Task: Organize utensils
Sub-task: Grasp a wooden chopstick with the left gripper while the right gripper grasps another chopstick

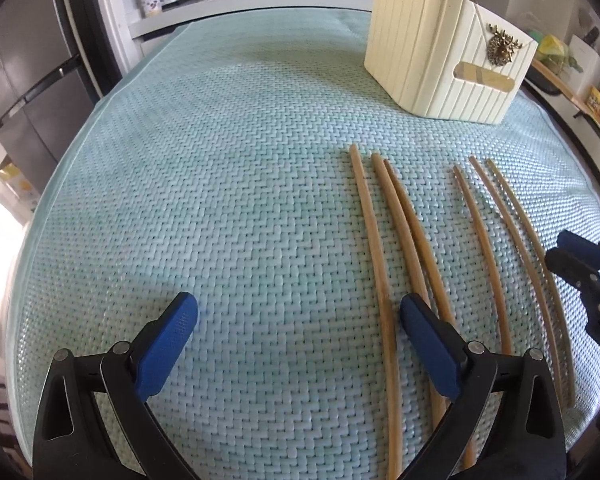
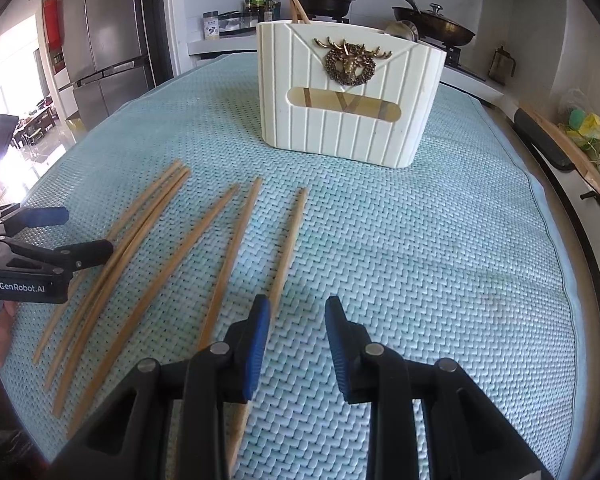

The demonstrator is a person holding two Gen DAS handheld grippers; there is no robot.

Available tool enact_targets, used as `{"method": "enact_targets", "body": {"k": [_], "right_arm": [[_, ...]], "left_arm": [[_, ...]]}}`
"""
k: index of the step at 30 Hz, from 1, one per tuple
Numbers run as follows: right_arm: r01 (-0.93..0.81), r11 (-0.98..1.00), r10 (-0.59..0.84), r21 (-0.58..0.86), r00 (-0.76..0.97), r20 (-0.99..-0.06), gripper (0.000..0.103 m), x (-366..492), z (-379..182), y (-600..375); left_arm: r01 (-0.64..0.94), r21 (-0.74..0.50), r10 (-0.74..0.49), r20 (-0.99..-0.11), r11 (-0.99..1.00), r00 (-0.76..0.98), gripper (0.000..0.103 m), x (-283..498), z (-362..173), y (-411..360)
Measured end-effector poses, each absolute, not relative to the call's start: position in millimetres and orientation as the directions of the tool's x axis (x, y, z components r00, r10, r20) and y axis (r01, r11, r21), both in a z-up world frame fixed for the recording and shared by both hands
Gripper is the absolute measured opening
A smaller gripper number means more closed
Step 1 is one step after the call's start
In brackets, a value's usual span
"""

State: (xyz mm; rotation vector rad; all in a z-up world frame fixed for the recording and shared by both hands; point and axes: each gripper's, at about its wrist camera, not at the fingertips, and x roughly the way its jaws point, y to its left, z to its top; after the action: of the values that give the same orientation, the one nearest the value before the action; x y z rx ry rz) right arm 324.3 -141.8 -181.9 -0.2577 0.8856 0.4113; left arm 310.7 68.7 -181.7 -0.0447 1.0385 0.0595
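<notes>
Lay on the woven pale green mat (image 2: 420, 240): six long thin wooden chopsticks (image 2: 224, 268), side by side in two loose bunches, tips pointing far. Stood at the far side of the mat, well apart from the sticks: a cream ribbed plastic holder box (image 2: 352, 120) with a gold deer badge, a few sticks and a metal spoon already poking out of its top. Hovered near, over the left bunch, wide open and holding nothing: the left gripper (image 1: 298, 320), with its right finger above one stick. Hovered just right of the last stick, partly open and also holding nothing: the right gripper (image 2: 298, 316). Best way to do this step, as a guess: go down low, put one finger on each side of a single stick near its middle, squeeze softly, lift it flat, then tip it up and drop it into the box.
</notes>
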Motion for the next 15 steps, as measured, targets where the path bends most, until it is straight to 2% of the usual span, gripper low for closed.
{"method": "enact_targets", "body": {"k": [3, 10, 15], "right_arm": [[-0.47, 0.882, 0.25, -0.046, 0.548, -0.798, 0.029, 335.5, -180.1, -132.4], [-0.487, 0.871, 0.237, -0.066, 0.534, -0.812, 0.029, 349.3, -181.5, -118.1], [-0.478, 0.874, 0.208, -0.088, 0.532, -0.821, 0.029, 363.9, -187.6, -109.7]], "left_arm": [[-0.06, -0.014, 0.017, -0.871, 0.998, 0.491, 0.095, 325.6, -180.6, 72.2], [-0.035, -0.009, 0.009, -0.875, 0.999, 0.485, 0.094, 341.1, -182.2, 74.1], [0.021, -0.012, -0.021, -0.878, 1.0, 0.478, 0.071, 350.6, -177.0, 65.5]]}}
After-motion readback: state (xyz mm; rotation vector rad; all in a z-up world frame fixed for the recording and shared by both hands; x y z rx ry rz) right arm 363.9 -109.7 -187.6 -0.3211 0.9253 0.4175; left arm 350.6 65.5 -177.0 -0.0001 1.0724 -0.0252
